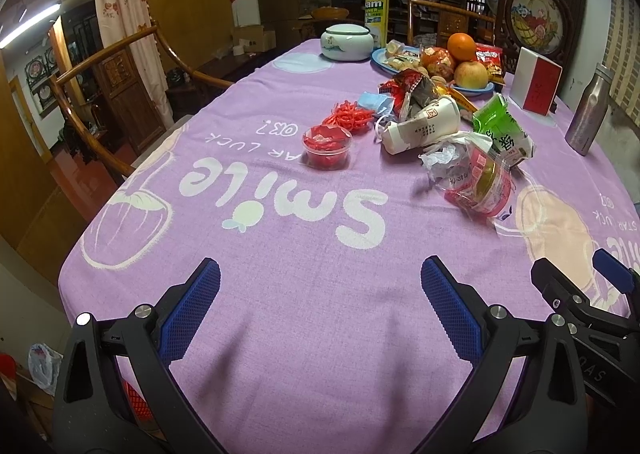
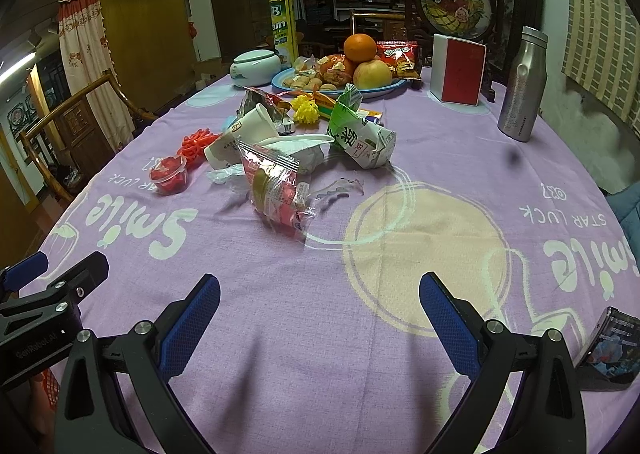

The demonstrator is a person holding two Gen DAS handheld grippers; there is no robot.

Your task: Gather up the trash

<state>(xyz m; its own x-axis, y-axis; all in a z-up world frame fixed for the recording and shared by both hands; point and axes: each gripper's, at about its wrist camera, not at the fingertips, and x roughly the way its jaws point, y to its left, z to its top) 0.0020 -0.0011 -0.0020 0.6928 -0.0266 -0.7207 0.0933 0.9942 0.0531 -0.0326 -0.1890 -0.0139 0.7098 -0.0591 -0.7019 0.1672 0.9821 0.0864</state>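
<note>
The left hand-held gripper (image 1: 320, 282) has its blue-padded fingers (image 1: 192, 314) spread wide apart, holding nothing and hovering over a bare stretch of the purple-clothed tabletop (image 1: 280, 334). The right hand-held gripper (image 2: 320, 286) is just as widely parted and also empty, over the near edge of the same cloth. The two sit side by side, both pointing toward the far end of the table (each shows at the edge of the other's view).

The trash lies in a heap near the middle of the tabletop, well apart from both grippers: a clear pink snack wrapper (image 2: 276, 190) nearest, a crumpled white paper (image 2: 300, 148) behind it, a tipped paper cup (image 2: 240, 134) lying on its side, and a squashed green-and-white carton (image 2: 360, 138). To the left of the heap stands a small clear tub of red bits (image 2: 170, 174). Behind the heap is a blue fruit plate (image 2: 384, 88), with a steel bottle (image 2: 522, 86) upright at the right.
</note>
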